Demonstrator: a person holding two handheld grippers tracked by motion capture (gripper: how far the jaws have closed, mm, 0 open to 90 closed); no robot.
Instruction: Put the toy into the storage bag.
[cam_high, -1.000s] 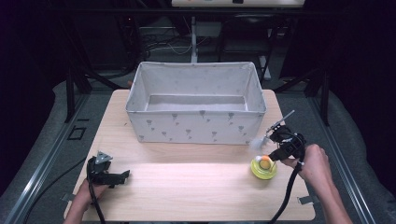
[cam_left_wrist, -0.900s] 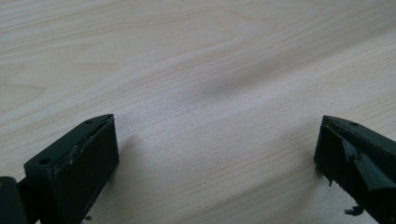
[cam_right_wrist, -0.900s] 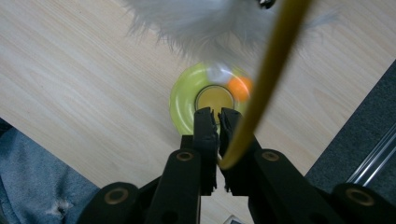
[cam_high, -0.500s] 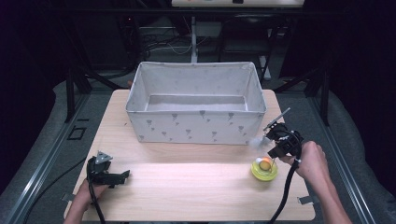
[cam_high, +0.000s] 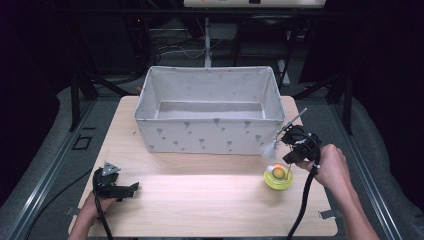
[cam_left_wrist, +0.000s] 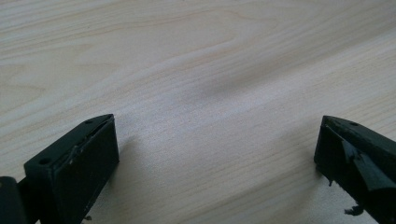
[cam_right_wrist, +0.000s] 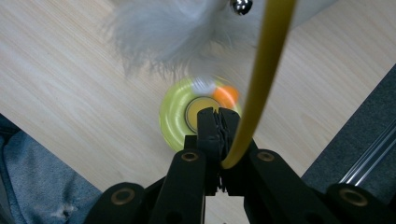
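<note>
Just right of the fabric bin (cam_high: 207, 112), near its front right corner, the right hand-held gripper (cam_high: 295, 145) is seen a little higher than a second ago, its jaws pressed together on the stem of a feather wand (cam_right_wrist: 261, 70). The wand's long axis is tilted, the thin stick rising up and away to the right, the white feather tuft (cam_high: 270, 149) hanging down toward the yellow ring toy (cam_high: 278, 176) on the tabletop (cam_high: 210, 205). The toy's orange ball is blurred. Well left of the bin's front, the left hand-held gripper (cam_high: 116, 189) is held unmoved, jaws wide apart over bare wood.
</note>
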